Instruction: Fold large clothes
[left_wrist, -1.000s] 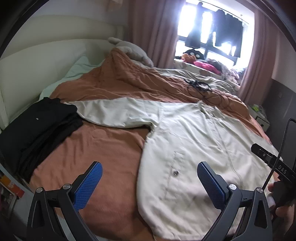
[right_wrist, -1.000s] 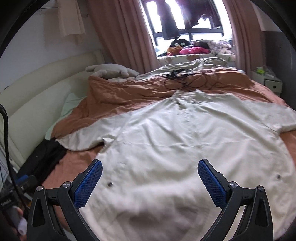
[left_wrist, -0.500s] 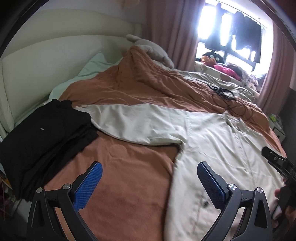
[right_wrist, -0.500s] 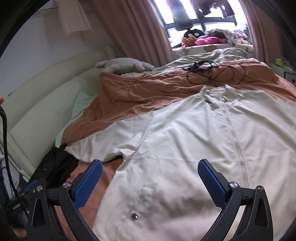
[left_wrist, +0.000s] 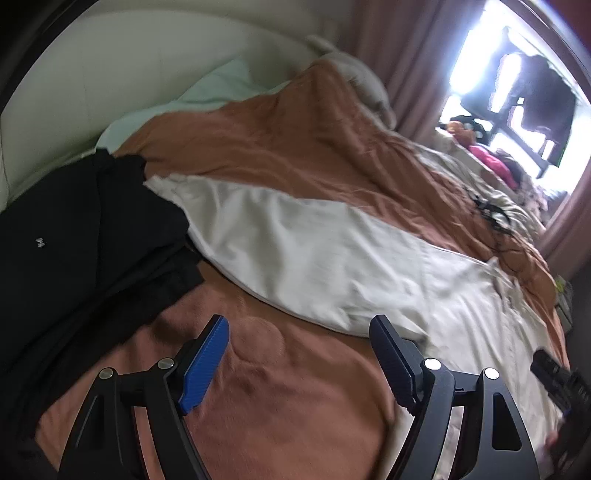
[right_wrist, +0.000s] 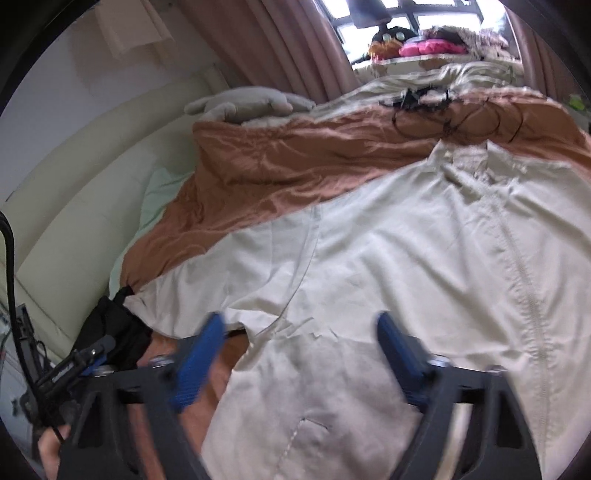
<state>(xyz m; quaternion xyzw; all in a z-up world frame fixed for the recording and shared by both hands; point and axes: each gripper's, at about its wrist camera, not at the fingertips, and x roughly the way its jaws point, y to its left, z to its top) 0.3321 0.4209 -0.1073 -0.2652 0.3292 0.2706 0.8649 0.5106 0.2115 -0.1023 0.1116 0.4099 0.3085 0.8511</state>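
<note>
One cream jacket (right_wrist: 388, 266) spread flat, one black garment (left_wrist: 74, 251), two grippers (left_wrist: 299, 354) (right_wrist: 299, 354) spread wide, empty.

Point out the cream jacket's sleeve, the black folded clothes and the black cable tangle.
cream jacket's sleeve (left_wrist: 280, 243), left wrist view, mid-sleeve
black folded clothes (left_wrist: 74, 236), left wrist view, top layer
black cable tangle (right_wrist: 424, 99), right wrist view, centre

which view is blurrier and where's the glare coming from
Right wrist view is blurrier: the right tool and its fingers smear with motion, and the cream jacket is soft. Left wrist view: the left tool is crisp, the brown duvet mildly blurred, the window blown out white; fisheye bends both.
</note>
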